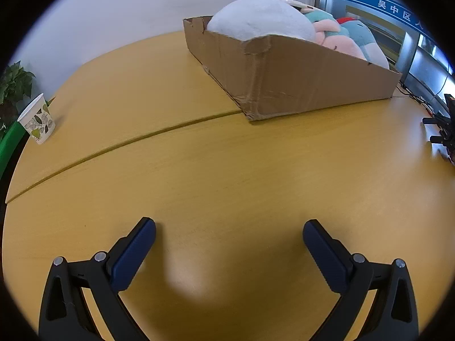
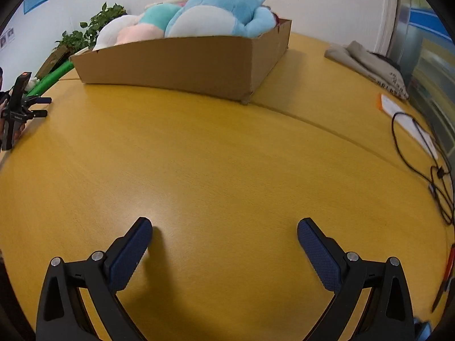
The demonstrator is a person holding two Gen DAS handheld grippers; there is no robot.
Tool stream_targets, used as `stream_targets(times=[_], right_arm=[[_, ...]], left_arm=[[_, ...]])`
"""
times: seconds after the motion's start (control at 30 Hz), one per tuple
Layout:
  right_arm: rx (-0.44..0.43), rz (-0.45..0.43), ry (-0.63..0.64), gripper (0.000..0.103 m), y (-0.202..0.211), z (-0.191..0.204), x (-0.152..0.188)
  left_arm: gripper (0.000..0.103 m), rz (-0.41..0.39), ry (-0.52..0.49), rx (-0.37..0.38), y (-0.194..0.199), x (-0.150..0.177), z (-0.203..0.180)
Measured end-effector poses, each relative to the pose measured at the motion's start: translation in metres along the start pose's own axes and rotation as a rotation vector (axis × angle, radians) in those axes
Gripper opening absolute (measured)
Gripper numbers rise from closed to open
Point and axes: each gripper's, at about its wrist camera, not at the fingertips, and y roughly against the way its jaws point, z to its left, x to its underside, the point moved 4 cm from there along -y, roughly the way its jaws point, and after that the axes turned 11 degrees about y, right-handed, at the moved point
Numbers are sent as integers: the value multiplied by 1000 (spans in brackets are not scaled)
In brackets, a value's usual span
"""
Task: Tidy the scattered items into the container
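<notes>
A brown cardboard box [image 1: 298, 79] stands on the yellow wooden table [image 1: 213, 176], ahead and to the right of my left gripper [image 1: 229, 226]. It holds several plush toys: a white one [image 1: 256, 20], a pink one [image 1: 341, 47] and teal ones. In the right wrist view the box [image 2: 182, 65] stands ahead and left, with a blue plush [image 2: 221, 11] on top. My right gripper [image 2: 224, 226] is open and empty over bare table. My left gripper is open and empty too. Each gripper shows small at the edge of the other's view.
A paper cup with leaf print [image 1: 38, 119] stands at the table's left edge by a potted plant [image 1: 14, 82]. A folded grey cloth [image 2: 366, 62], white papers [image 2: 403, 116] and a black cable [image 2: 426, 164] lie at the right. A seam crosses the table.
</notes>
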Motion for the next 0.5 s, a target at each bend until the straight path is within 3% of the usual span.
stream_targets(times=[0.23, 0.5], right_arm=[[-88, -21, 124, 103, -7, -18, -6], [-161, -36, 223, 103, -4, -32, 2]], left_arm=[[103, 5, -35, 31, -5, -13, 25], [103, 15, -115, 81, -7, -12, 23]])
